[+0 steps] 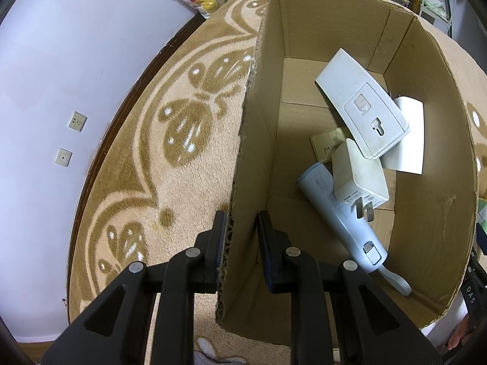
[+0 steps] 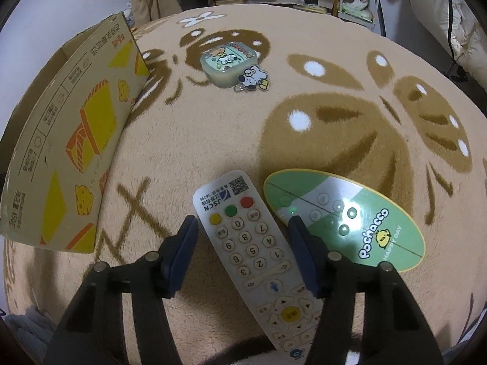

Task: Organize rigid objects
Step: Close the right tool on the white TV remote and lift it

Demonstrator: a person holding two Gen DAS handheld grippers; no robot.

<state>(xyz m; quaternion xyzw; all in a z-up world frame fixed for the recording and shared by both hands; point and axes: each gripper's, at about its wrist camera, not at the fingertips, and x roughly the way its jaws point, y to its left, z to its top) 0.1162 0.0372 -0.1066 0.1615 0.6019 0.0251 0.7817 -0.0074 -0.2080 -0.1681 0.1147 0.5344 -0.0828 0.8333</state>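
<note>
Beige plush rug (image 2: pixel 213 140) with brown butterfly pattern, cardboard box (image 1: pixel 304 45) standing open on it.

Left gripper (image 1: pixel 243 222) straddles the box's near wall, one finger outside, one inside; outer pad is against the cardboard, inner pad shows a gap, so jaws not fully clamped. Box contents: pale blue power bank (image 1: pixel 338 216), white plug adapter (image 1: pixel 359 176) lying on it, white curved device (image 1: pixel 362 103) on top of the pile, gold card (image 1: pixel 325 146), white flat plate (image 1: pixel 409 133). Right gripper (image 2: pixel 240 228) is over the white remote (image 2: pixel 258 249), jaws apart, a finger on either side, not touching it. Green oval Pochacco pad (image 2: pixel 365 222) is just beside the remote. Cartoon case with charm (image 2: pixel 228 64) lies farther out on the rug, near the box's printed side.
</note>
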